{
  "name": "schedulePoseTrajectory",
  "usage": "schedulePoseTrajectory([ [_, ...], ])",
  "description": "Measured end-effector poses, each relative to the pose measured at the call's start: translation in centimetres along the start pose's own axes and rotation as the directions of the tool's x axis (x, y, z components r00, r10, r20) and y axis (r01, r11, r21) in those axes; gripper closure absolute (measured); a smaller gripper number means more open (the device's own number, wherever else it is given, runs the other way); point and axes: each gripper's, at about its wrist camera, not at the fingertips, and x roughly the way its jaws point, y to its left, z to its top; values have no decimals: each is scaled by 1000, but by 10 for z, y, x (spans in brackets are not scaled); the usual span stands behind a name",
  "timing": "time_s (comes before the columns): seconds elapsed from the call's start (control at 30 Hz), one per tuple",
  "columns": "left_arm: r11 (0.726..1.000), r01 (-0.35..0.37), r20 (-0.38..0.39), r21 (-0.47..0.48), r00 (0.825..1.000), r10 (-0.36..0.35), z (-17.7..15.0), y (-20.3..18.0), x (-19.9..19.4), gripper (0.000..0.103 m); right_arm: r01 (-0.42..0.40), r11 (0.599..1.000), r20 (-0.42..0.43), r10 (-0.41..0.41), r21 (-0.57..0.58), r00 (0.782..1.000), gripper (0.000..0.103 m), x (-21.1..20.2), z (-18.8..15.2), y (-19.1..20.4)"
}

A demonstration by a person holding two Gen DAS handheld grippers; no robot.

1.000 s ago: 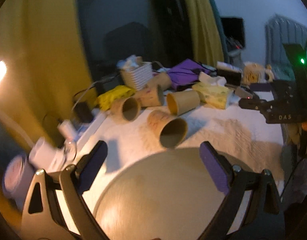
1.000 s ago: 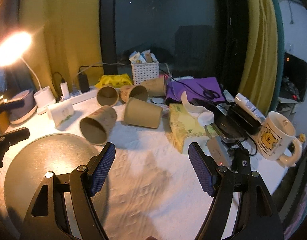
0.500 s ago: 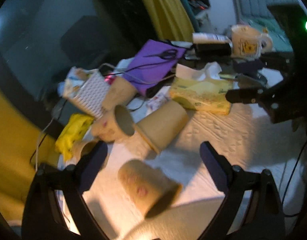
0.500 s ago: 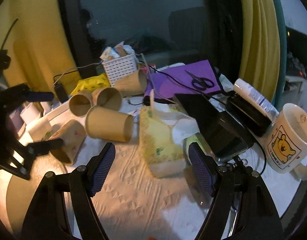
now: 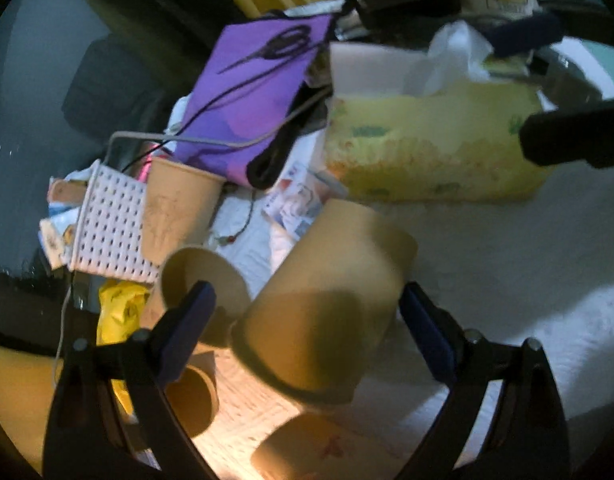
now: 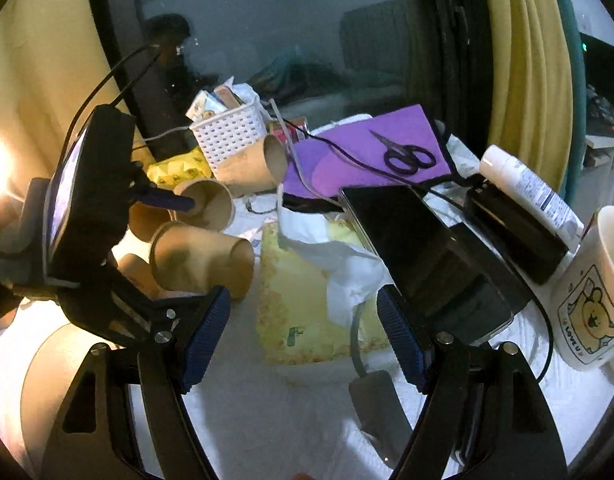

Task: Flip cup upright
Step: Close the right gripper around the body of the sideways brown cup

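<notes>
Left wrist view. The left gripper (image 5: 307,316) has its fingers spread wide, one on each side of a brown paper cup (image 5: 327,300) that lies on its side on the white tablecloth (image 5: 507,264). Neither pad appears to touch the cup wall; blur prevents certainty. The cup's closed base points toward the yellow tissue box (image 5: 431,144), and its open rim faces the camera. The straddling position suggests preparation to grip the wall and tip the cup upright. A second cup (image 5: 203,288), mouth open, lies just beside the target cup, behind the left finger, with a third cup (image 5: 179,216) beyond it against the white perforated basket (image 5: 111,232). Two further cups sit nearer the camera than the target cup. A purple folder (image 5: 259,96) carrying scissors (image 5: 279,46) lies beyond the target cup.

Right wrist view. The right gripper (image 6: 305,336) has its fingers apart and holds nothing; it hovers over the tissue box (image 6: 303,312), to one side of the target cup (image 6: 203,260), apparently kept clear of the work. The left gripper (image 6: 179,252) is at the cup, one finger reaching past a neighbouring cup (image 6: 211,204). A bear mug (image 6: 591,300) stands well apart from the target cup.

Judgement: crowded neighbours may be knocked during closing.
</notes>
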Motion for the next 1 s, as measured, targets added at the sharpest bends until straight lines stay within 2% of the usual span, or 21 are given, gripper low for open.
schedulePoseTrajectory([
  [0.03, 1000, 2, -4, 10, 1000, -2, 1, -1, 3, 19, 1, 1000, -2, -1, 1, 1000, 24, 0, -1, 1],
  [0.07, 1000, 7, -13, 17, 1000, -7, 1, -1, 5, 29, 3, 1000, -3, -3, 0, 1000, 24, 1, -1, 1],
  [0.2, 999, 4, -4, 34, 1000, -4, 4, -3, 7, 34, 11, 1000, 1, -11, 0, 1000, 24, -4, -4, 2],
  [0.43, 1000, 19, 45, 7, 999, -19, -1, -4, -25, 36, 36, 999, 23, -36, -2, 999, 24, -26, -8, 13],
  [0.6, 1000, 21, 107, -17, 994, -19, -12, -10, -70, 36, 56, 998, 51, -55, -16, 997, 24, -52, -12, 32],
  [0.8, 999, 36, 165, -32, 986, -30, -43, -34, -128, 36, 66, 997, 80, -63, -38, 995, 24, -87, -26, 62],
  [1.0, 998, 39, 196, -42, 980, -30, -87, -66, -175, 36, 35, 998, 83, -31, -49, 996, 24, -116, -46, 97],
])
